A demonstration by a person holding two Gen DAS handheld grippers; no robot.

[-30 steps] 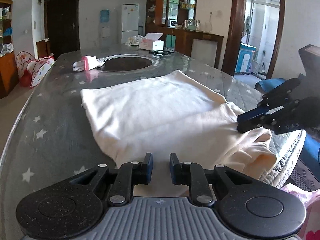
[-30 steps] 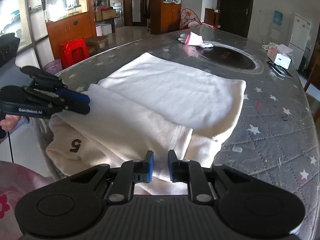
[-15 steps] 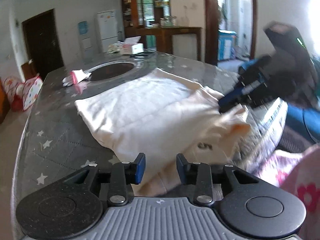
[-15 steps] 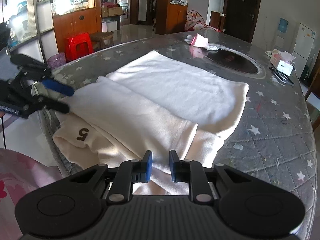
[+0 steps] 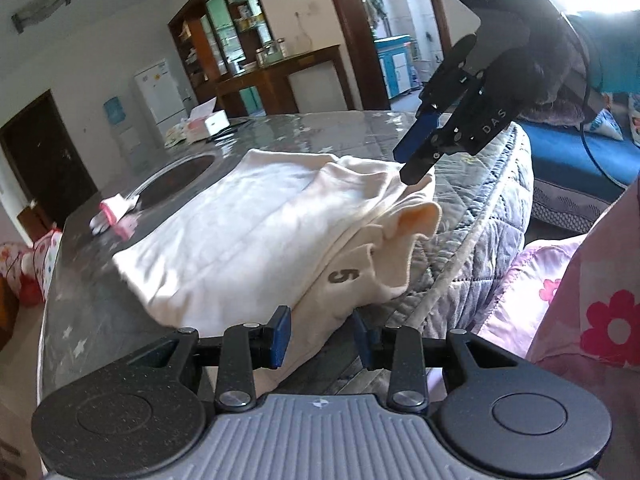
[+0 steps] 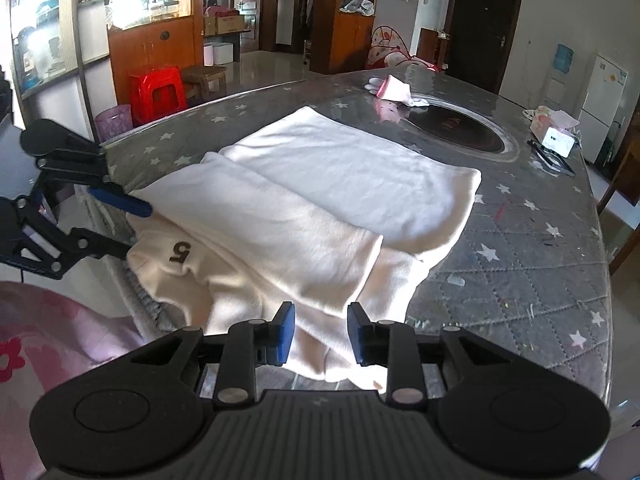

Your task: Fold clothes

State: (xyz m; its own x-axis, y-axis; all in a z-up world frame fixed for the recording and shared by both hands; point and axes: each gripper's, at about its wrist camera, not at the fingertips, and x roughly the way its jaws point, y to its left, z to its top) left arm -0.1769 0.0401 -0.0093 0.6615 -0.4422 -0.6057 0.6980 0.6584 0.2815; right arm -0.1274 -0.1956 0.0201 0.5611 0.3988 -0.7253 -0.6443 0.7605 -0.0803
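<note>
The cream garment (image 6: 320,200) lies on the quilted surface (image 6: 540,248), and its near part, the one that carries the number 5, hangs over the edge toward the person. One long side is already laid over the middle, so a folded band runs along the cloth, and the far end lies flat and square. Both tongs stand open and hold nothing. The left tongs (image 5: 320,336) have their fingers spread at the near edge of the cloth, close to the printed 5; in the right wrist view one blue finger (image 6: 120,202) is above the cloth and the other is below it. The right tongs (image 6: 320,330) are open over the near right corner, where the layers overlap. I judge that the step in hand is a fold of the near, hanging part, with each pair of tongs placed at one side of it. If this is so, the next move asks both tongs to close on the same layers, to lift evenly and to carry the edge toward the far end. The cloth is soft and thick, so a shallow grip may take only the top layer.
</note>
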